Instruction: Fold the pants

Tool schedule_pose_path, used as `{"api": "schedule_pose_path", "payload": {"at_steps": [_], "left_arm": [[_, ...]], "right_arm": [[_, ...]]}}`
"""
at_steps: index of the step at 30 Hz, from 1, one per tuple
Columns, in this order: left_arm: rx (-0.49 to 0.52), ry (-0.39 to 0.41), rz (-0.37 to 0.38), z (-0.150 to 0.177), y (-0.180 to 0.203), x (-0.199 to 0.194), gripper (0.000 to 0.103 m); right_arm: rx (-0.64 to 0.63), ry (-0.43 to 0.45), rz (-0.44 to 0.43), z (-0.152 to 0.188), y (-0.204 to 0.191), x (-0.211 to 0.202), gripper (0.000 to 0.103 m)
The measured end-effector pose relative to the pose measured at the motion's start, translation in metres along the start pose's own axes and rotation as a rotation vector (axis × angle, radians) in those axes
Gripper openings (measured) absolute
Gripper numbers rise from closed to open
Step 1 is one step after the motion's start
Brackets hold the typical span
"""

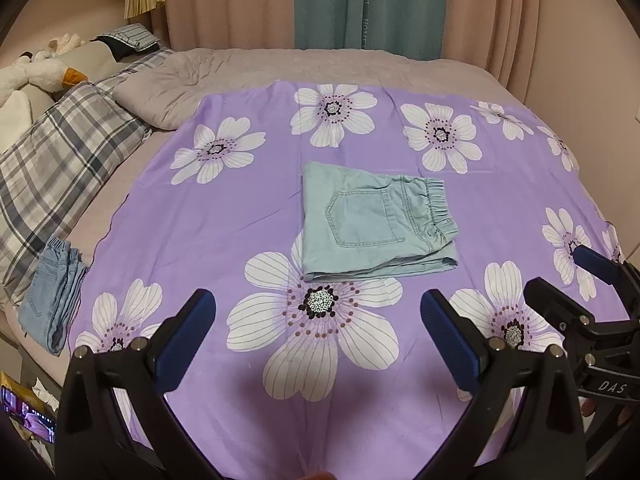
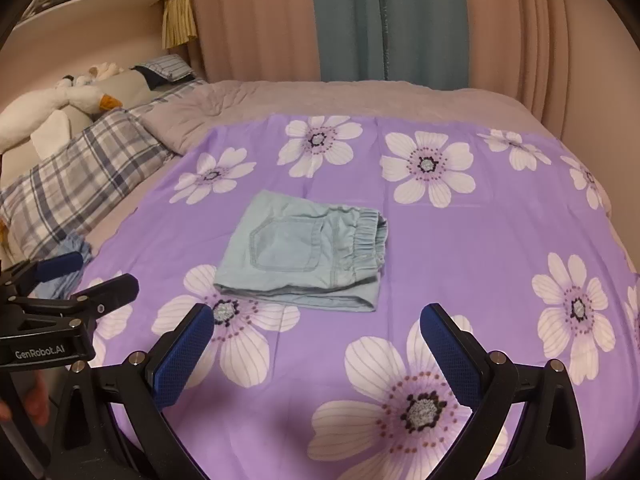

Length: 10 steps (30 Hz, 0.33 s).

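I am holding the left gripper point(image 1: 318, 320) with its blue-padded fingers spread wide and nothing between them, and I am keeping the right gripper point(image 2: 316, 334) just as wide and just as empty. Both are hanging above the purple sheet printed with white flowers point(image 1: 248, 216), clear of the cloth. In the left wrist view the pale green folded pants with a stitched back pocket and elastic waistband point(image 1: 372, 220) are lying at twelve o'clock from the left gripper, flat on the sheet, waistband toward three o'clock. A folded pair of blue jeans point(image 1: 52, 296) is resting at nine o'clock, near the plaid pillow point(image 1: 60, 152). I am judging the fold finished; any careless low pass could snag the waistband and drag the layers open.
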<state>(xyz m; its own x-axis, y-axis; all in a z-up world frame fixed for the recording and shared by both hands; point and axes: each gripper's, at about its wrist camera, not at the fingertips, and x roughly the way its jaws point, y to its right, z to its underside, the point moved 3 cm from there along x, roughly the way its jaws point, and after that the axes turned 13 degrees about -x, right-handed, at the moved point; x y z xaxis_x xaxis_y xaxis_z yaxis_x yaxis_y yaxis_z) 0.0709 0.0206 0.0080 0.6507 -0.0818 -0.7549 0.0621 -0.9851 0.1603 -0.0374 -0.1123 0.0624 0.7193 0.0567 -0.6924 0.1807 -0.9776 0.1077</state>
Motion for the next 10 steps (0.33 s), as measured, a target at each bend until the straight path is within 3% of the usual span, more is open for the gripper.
{"api": "schedule_pose_path", "payload": {"at_steps": [10], "left_arm": [[-0.018, 0.002, 0.002, -0.0016, -0.0042, -0.0057, 0.102]], "right_arm": [[-0.001, 0.008, -0.001, -0.0008, -0.0034, -0.0062, 0.102]]}}
